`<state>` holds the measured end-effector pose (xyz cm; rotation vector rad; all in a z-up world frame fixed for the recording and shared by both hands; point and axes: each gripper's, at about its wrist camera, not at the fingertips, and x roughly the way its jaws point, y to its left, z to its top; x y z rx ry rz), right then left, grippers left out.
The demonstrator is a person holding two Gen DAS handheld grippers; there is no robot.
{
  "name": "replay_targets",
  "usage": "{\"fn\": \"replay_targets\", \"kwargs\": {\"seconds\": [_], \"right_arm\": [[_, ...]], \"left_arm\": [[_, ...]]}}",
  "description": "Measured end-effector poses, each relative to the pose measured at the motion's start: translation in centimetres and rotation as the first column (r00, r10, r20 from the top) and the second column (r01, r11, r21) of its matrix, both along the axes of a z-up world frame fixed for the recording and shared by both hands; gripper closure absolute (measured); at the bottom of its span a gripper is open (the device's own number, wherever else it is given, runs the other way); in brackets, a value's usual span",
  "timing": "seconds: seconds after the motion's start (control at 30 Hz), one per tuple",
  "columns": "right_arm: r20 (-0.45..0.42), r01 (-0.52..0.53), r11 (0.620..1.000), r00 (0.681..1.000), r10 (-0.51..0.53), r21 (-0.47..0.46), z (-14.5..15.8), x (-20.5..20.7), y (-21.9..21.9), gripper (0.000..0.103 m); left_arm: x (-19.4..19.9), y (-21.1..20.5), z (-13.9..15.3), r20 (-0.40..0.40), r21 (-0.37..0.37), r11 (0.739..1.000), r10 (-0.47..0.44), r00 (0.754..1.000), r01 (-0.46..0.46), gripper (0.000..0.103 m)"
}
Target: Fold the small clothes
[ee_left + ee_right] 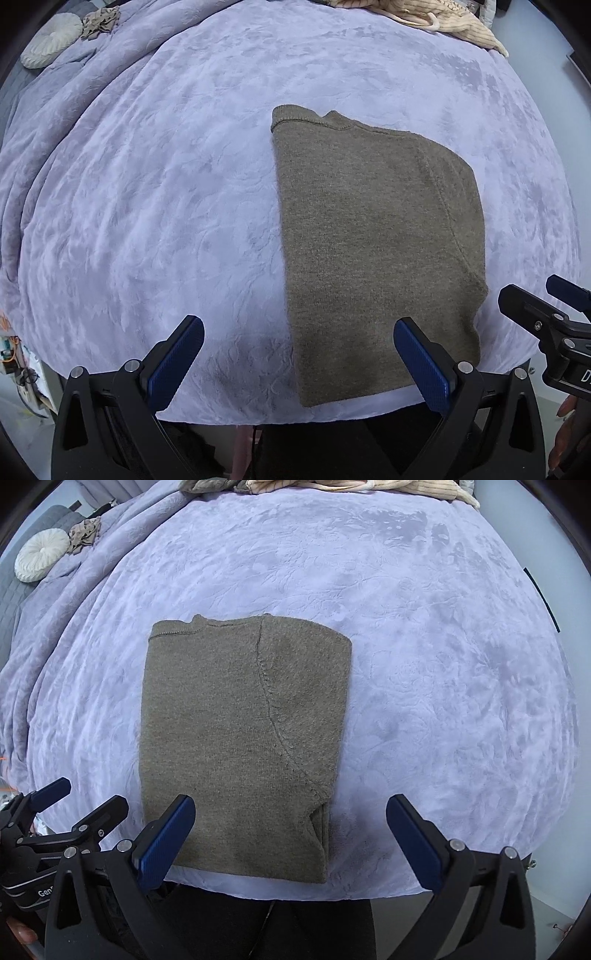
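Note:
An olive-brown knit garment (376, 236) lies flat on the lilac blanket (177, 192), folded lengthwise into a tall rectangle, its near hem at the bed's front edge. It also shows in the right wrist view (240, 746). My left gripper (299, 358) is open and empty, held above the garment's near left corner. My right gripper (291, 834) is open and empty above the garment's near right corner. Each gripper shows at the edge of the other's view: the right gripper (546, 314) and the left gripper (74, 805).
A pile of beige striped clothes (436, 18) lies at the far edge of the bed (461, 664). A round white cushion (40, 559) and a crumpled tan cloth (86, 531) lie far left. The bed's front edge runs just below the garment.

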<state>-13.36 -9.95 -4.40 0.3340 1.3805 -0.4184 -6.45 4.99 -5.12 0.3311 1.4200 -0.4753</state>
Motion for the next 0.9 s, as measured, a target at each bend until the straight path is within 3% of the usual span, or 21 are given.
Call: {"fn": "replay_targets", "kwargs": {"seconds": [0.9], "right_arm": [[-0.026,-0.011,1.000,1.000,0.011,-0.003,-0.31,0.19,-0.06,0.000]], "left_arm": [[0.10,0.14,-0.25,0.010,0.016,1.000,-0.008,1.000,0.008,0.000]]}}
